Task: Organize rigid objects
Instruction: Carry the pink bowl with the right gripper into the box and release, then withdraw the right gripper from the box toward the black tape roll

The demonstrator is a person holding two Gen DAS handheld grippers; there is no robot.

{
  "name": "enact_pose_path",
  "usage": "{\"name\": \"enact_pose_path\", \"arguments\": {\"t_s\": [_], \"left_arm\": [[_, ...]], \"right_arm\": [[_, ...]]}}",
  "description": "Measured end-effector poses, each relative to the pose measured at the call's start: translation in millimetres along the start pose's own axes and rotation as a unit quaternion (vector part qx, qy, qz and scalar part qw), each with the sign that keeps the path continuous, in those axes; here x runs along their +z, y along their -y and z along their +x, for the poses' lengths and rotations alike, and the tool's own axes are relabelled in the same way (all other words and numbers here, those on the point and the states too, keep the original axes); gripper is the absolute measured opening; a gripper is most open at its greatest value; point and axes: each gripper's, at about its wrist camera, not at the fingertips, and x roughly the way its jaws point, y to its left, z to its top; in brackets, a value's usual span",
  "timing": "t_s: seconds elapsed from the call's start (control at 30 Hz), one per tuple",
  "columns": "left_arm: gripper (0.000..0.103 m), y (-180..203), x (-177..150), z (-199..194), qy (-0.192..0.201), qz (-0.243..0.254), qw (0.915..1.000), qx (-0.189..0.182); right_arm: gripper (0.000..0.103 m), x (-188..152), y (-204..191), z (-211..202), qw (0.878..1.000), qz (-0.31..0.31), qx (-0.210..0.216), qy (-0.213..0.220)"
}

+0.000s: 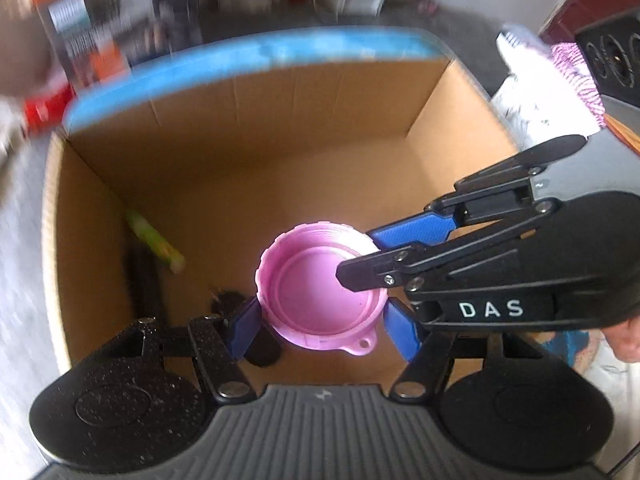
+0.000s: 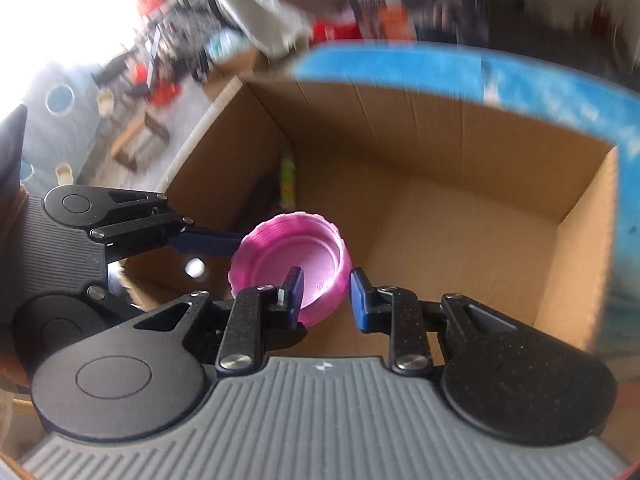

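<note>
A pink ribbed plastic lid [image 1: 320,288] with a small tab hangs open side up over an open cardboard box [image 1: 280,160]. My left gripper [image 1: 322,326] has its blue pads on both sides of the lid and holds it. My right gripper [image 2: 326,296] straddles the lid's [image 2: 288,264] rim, one pad inside and one outside with a gap. The right gripper also shows in the left wrist view [image 1: 368,256], reaching in from the right. The left gripper shows in the right wrist view [image 2: 216,244], at the lid's left side.
The box [image 2: 460,200] has a blue outer flap [image 1: 248,60] at its far wall. Inside at the left lie a green packet [image 1: 154,240] and dark objects [image 1: 144,280]. Clutter surrounds the box: a red item [image 1: 44,110], white and pink cloth [image 1: 548,88].
</note>
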Motion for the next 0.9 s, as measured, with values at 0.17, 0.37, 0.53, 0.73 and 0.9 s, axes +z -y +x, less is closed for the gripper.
{"name": "enact_pose_path", "arguments": {"t_s": [0.17, 0.37, 0.53, 0.73, 0.9], "left_arm": [[0.067, -14.9, 7.2, 32.2, -0.074, -0.02, 0.9968, -0.02], [0.076, -21.3, 3.4, 36.0, -0.11, -0.017, 0.9937, 0.006], [0.076, -33.8, -6.4, 27.4, -0.111, -0.029, 0.9929, 0.03], [0.079, -42.9, -19.5, 10.0, -0.089, -0.034, 0.9939, 0.056], [0.08, -37.7, -23.7, -2.9, -0.07, -0.032, 0.9948, 0.067]], "right_arm": [[0.023, -0.6, 10.5, 39.8, 0.997, 0.005, -0.006, -0.071], [0.023, 9.3, 17.7, 73.5, 0.992, 0.001, -0.006, -0.129], [0.023, 12.1, 16.4, 87.1, 0.989, 0.004, 0.009, -0.146], [0.024, 19.6, 12.2, 94.4, 0.989, 0.023, 0.04, -0.144], [0.026, 19.9, 17.7, 98.1, 0.985, 0.067, 0.088, -0.133]]}}
